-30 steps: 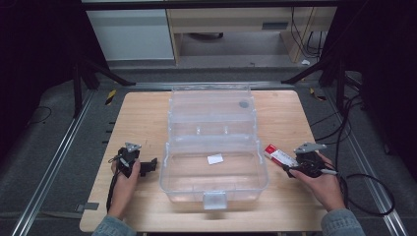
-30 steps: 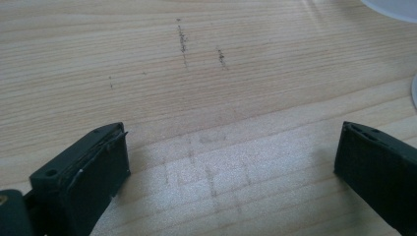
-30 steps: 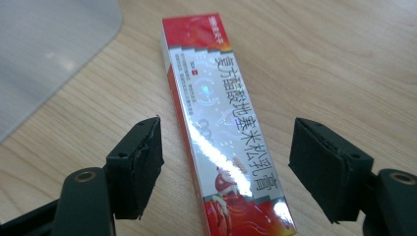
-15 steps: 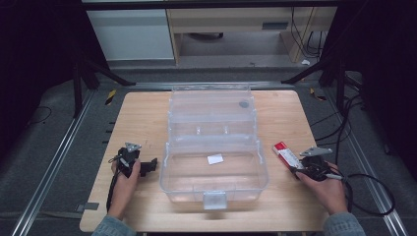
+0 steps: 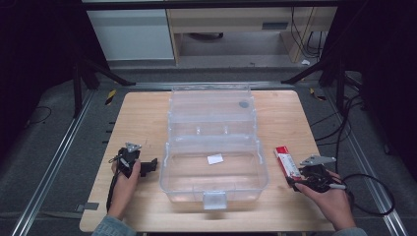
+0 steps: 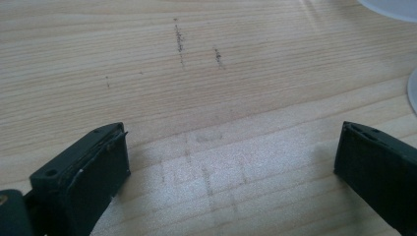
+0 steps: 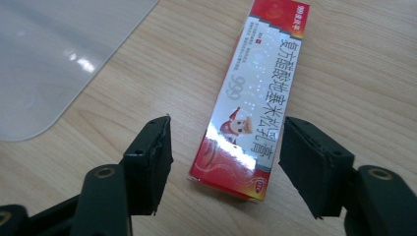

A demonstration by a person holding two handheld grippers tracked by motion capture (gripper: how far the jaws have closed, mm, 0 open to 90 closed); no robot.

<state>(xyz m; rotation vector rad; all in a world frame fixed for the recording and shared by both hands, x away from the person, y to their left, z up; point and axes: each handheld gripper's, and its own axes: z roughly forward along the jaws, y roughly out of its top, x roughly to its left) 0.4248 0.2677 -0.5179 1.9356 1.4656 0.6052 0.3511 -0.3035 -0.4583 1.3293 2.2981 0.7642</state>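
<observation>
Red-and-silver cardboard tube box (image 7: 255,98), long and flat with printed lettering down its face, lies on the pale wooden tabletop (image 5: 147,113) just right of the clear plastic storage case (image 5: 214,162), apart from its rounded wall. Its long axis runs away from the right gripper (image 7: 226,162), nearly in line with that gripper's reach, so the near short end sits between the two black fingers (image 7: 150,162). Those fingers have just been opening and stand spread on either side of the box's long edges; a strip of wood shows between each pad and the cardboard, so nothing is pinched. From the high view the right gripper (image 5: 314,177) sits at the box's near end, right of the case. I judge a straight closing across the narrow width would take it.

The left gripper (image 5: 133,164) rests on the far side of the case, well apart from the box, its fingers (image 6: 88,172) spread wide over bare wood. The right hand is plainly the nearer one.
</observation>
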